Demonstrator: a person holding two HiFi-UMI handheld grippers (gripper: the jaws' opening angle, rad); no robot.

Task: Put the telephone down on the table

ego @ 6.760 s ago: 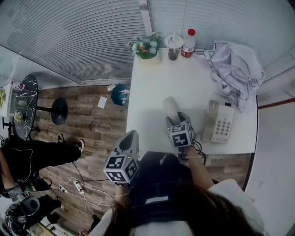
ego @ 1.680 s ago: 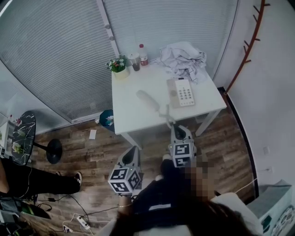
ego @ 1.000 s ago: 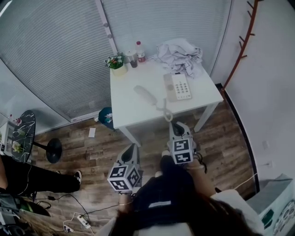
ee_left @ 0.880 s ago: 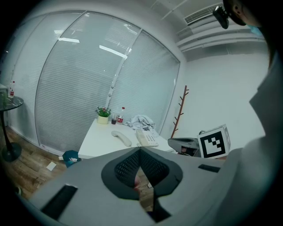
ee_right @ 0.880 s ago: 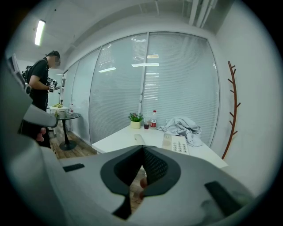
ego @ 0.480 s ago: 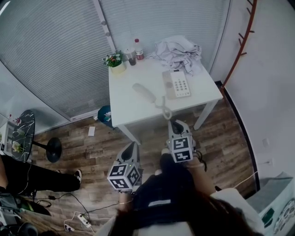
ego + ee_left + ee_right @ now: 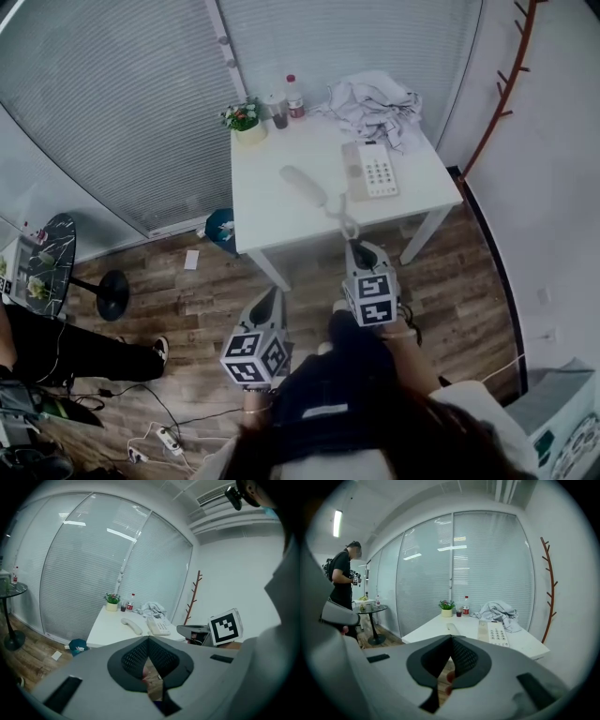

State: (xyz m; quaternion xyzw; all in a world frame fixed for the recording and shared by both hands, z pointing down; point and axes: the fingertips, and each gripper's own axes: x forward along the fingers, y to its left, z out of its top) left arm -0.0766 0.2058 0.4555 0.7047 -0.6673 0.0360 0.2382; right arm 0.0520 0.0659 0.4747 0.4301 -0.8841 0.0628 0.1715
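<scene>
The white telephone base (image 7: 375, 169) lies on the white table (image 7: 272, 211), keypad up. Its handset (image 7: 305, 185) lies off the cradle on the tabletop to the left, and the coiled cord (image 7: 343, 221) runs to the front edge. Both grippers hang over the wooden floor, short of the table. My right gripper (image 7: 361, 247) is shut and empty, tips pointing at the table's front edge. My left gripper (image 7: 272, 293) is lower left, shut and empty too. The handset (image 7: 132, 626) and base (image 7: 159, 626) show far ahead in the left gripper view, as do the handset (image 7: 452, 629) and base (image 7: 493, 632) in the right gripper view.
At the table's back stand a potted plant (image 7: 244, 118), a dark cup (image 7: 277, 111) and a red-capped bottle (image 7: 295, 97), with a crumpled cloth (image 7: 375, 98) behind the phone. A teal bin (image 7: 220, 231) sits by the table's left leg. A coat rack (image 7: 497, 94) stands right, a round black table (image 7: 42, 267) far left.
Since the earliest frame my right gripper has left the handset on the table and I have backed well away. Over the last second both grippers stay shut and barely shift.
</scene>
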